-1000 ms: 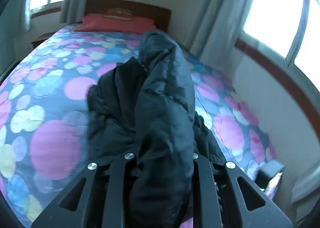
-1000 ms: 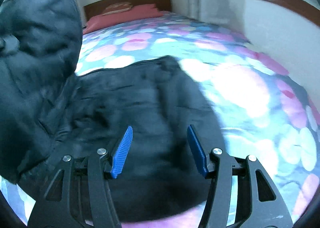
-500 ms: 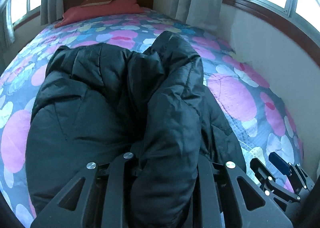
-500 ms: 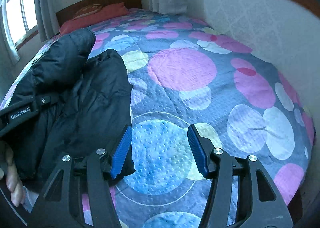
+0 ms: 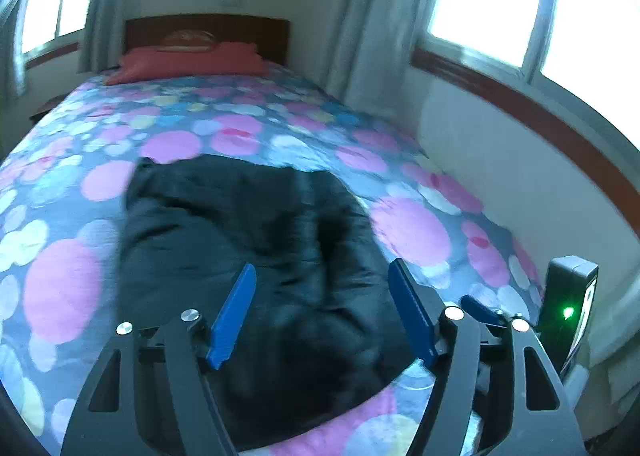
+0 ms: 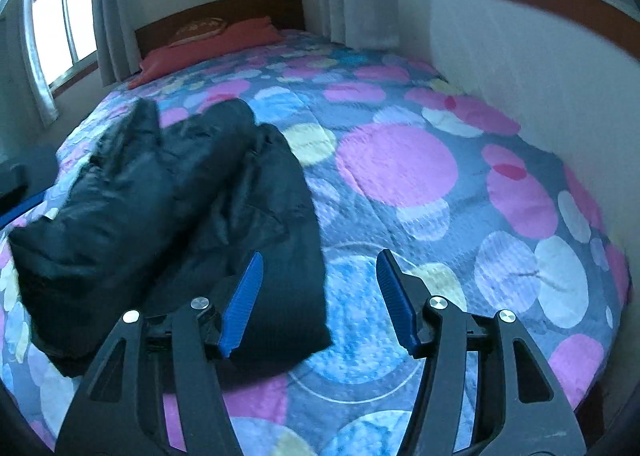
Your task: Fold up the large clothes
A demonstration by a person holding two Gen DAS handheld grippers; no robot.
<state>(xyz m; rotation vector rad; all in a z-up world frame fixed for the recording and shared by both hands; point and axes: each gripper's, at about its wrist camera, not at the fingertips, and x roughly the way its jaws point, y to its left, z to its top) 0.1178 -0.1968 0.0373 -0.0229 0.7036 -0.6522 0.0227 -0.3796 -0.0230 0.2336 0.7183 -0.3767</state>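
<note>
Left wrist — dotted bedspread [image 5: 168, 143], black jacket [image 5: 260, 240], curtains [image 5: 372, 15]

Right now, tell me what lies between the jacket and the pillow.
Only bare dotted bedspread between the jacket and pillow; the left wrist view shows it.

Two fisheye wrist views look from the foot of a bed covered by a grey quilt with pink and blue circles [image 5: 172, 143] [image 6: 400, 159] toward its dark wooden headboard [image 5: 206, 29] [image 6: 224, 11], both close above a shared black puffy jacket [image 5: 256, 240] [image 6: 168, 207].
</note>
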